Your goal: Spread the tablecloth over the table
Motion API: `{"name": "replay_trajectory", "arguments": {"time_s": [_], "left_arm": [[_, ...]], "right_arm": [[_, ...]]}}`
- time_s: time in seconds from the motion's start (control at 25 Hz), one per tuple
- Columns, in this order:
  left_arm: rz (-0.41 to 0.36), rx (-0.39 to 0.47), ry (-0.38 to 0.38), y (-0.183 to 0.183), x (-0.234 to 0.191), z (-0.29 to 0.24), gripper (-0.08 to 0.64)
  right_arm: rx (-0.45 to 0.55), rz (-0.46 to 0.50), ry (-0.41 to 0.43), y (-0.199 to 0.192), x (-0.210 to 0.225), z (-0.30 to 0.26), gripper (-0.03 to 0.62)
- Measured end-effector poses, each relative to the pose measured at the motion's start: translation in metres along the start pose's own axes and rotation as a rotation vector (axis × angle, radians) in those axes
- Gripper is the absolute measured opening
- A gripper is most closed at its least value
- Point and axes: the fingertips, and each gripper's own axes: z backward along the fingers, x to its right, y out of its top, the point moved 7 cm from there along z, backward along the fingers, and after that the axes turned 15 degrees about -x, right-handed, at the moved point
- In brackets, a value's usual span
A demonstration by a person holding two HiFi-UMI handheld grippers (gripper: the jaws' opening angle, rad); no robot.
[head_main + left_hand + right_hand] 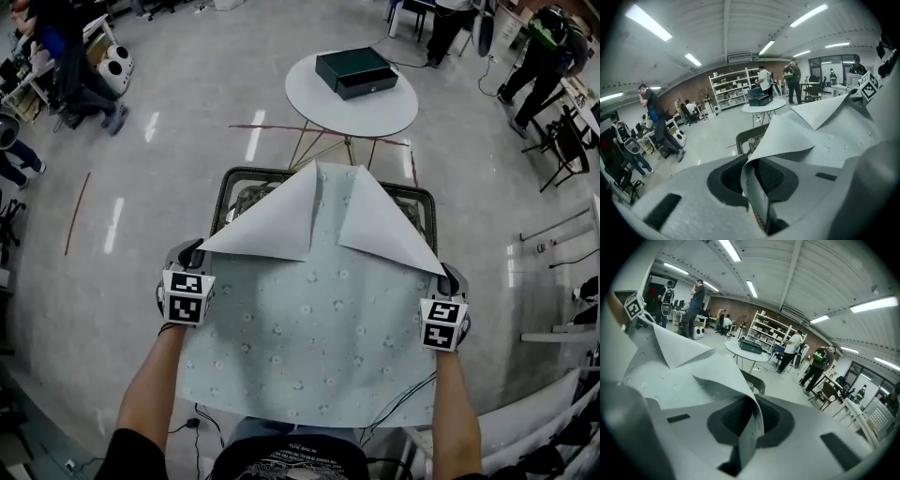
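Between the two grippers, the tablecloth (309, 328) is stretched flat, pattern side up. It hangs over the near part of the dark-framed table (228, 192) and reaches back to the person's waist. Its two far corners are folded back toward the person as pale triangles, the left flap (272, 225) and the right flap (380, 225), which meet near the middle.

The left gripper (192, 255) has its jaws nearly together, pinching the cloth's left edge. The right gripper (450, 277) has its jaws closed tight on the right edge. Both grips sit just behind the flaps, level with each other, and neither hand is nearer the table.

The table lies ahead of and below both grippers, with its far rim uncovered. Judgement: the next move is forward and down with both hands together, and the flaps need flipping out over the far rim.
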Motion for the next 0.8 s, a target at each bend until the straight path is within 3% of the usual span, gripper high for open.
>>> {"name": "replay_trajectory", "arguments": {"time_s": [0.4,0.8], "left_arm": [[-0.004,-0.017,0.057,-0.013,-0.012,-0.030,0.094],[0.038,-0.041,0.060,-0.028,-0.029,-0.057,0.151]], "right_arm": [[-0.052,0.047,-0.037,-0.023,0.003,-0.035,0.020],[-0.098,-0.018,-0.046,-0.042,0.003,-0.056,0.055]]}}
